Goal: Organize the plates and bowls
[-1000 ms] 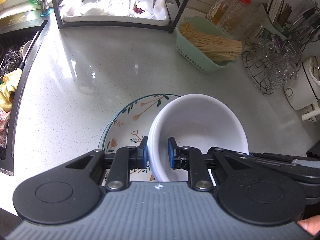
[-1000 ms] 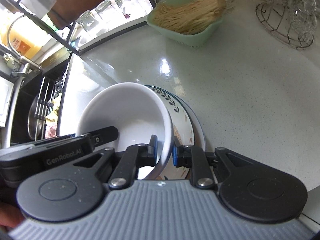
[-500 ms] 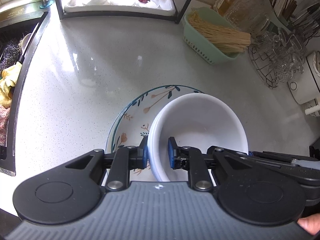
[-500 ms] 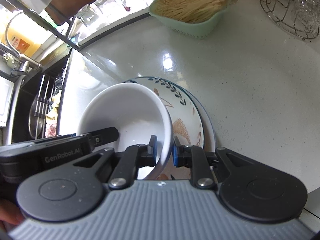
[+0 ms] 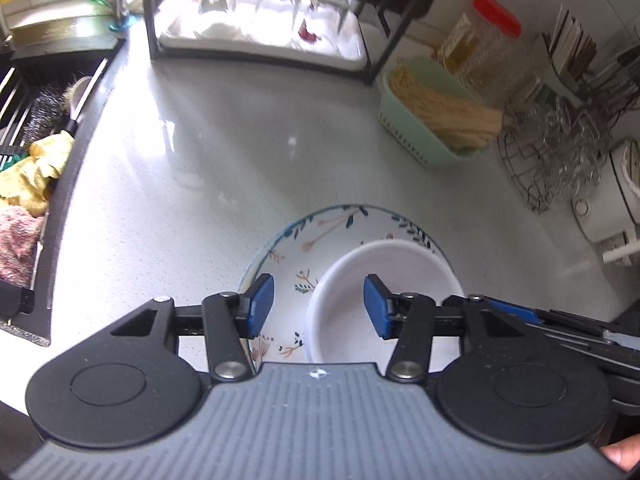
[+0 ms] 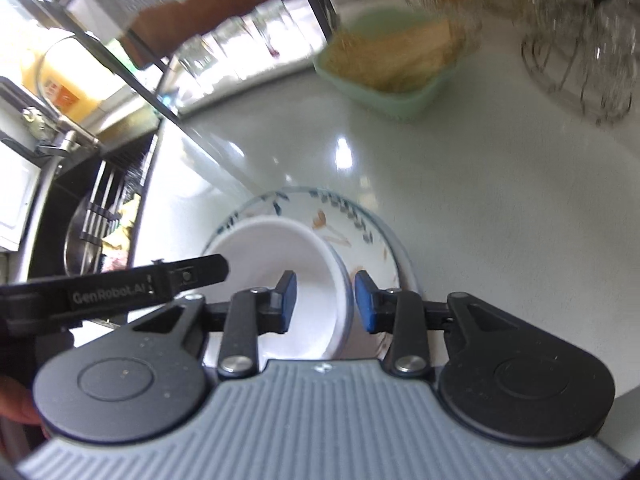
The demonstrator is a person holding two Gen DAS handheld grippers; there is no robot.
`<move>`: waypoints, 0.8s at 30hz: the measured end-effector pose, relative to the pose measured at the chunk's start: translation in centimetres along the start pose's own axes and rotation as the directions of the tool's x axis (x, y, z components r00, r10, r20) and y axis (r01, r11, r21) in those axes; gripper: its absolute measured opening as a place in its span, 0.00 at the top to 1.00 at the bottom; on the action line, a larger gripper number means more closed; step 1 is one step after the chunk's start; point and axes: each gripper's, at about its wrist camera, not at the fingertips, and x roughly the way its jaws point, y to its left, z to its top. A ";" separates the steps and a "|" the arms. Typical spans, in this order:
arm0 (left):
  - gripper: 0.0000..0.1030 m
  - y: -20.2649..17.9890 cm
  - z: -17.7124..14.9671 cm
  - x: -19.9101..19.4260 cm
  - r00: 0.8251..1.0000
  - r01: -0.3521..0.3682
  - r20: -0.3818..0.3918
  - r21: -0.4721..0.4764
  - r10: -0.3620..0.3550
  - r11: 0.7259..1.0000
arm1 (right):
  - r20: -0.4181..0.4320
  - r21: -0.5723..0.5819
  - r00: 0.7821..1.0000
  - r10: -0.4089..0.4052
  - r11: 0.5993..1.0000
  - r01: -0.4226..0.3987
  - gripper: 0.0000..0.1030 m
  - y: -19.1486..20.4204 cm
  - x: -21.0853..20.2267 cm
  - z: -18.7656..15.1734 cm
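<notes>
The table (image 5: 224, 168) is carrying the same things as half a second ago: the rack with glasses (image 5: 272, 20) at the back, the green basket (image 5: 424, 136) with sticks, and the wire stand (image 5: 552, 160) at the right. None of these is moving.

The flowered plate (image 5: 336, 232) is lying flat on the table, as before. The white bowl (image 5: 384, 280) is now sitting inside the plate, toward its near right part, and it is looking upright and level. Earlier it was hanging above the plate, tilted, with both tools pinching its rim.

This is the change: the left tool (image 5: 319, 306) is now standing wide open, one pad (image 5: 260, 304) outside the bowl wall over the plate and the other over the bowl's inside, neither touching the rim. The right tool (image 6: 325, 301) is also opening; its pads (image 6: 365, 300) are standing on both sides of the bowl's rim with a small gap, so it is holding nothing, as far as I can judge.

So the bowl is released and stacked on the plate. I am judging this step as finished; both tools are only needing to draw back without knocking the rim.
</notes>
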 end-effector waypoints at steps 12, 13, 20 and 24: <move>0.46 -5.6 -2.8 -11.3 0.972 -0.019 0.236 0.048 0.007 0.999 | 0.245 -0.059 0.963 0.112 0.993 -0.100 0.64 -1.3 -12.3 -0.4; 0.46 -6.1 -3.3 -12.5 0.966 -0.009 0.258 0.046 -0.003 0.999 | 0.269 -0.070 0.955 0.124 0.992 -0.109 0.64 -1.4 -13.4 -0.7; 0.46 -9.2 -7.9 -17.9 0.933 -0.034 0.361 0.074 0.005 0.997 | 0.404 -0.165 0.895 0.190 0.977 -0.133 0.64 -1.3 -19.6 -3.5; 0.30 -10.2 -11.2 -20.5 0.912 -0.040 0.410 0.065 0.010 0.997 | 0.458 -0.225 0.854 0.247 0.961 -0.158 0.59 -2.1 -22.3 -6.0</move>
